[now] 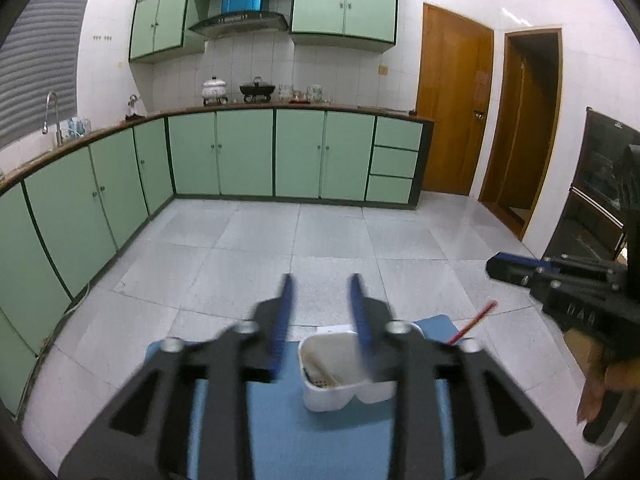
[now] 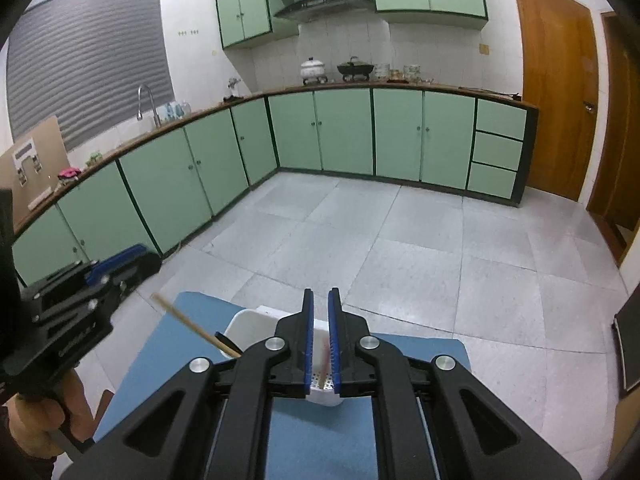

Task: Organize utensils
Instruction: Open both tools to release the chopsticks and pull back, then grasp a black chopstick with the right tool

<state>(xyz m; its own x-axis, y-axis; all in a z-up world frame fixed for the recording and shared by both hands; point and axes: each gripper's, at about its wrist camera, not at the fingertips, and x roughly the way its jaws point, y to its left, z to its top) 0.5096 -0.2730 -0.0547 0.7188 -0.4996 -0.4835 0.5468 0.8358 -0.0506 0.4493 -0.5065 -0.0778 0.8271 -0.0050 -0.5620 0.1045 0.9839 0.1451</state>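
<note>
Perforated white plastic holder [image 2: 320, 390], rounded corners

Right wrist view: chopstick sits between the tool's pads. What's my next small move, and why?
Probably open the right tool slightly to release the red-tipped chopstick: its lower end already reaches into the white holder, where the wooden chopstick leans.

Green cabinets [image 1: 244, 152], range hood [image 1: 239, 24], wooden door [image 1: 452, 100], sink faucet [image 2: 146, 102], window blind [image 2: 88, 56]
</note>
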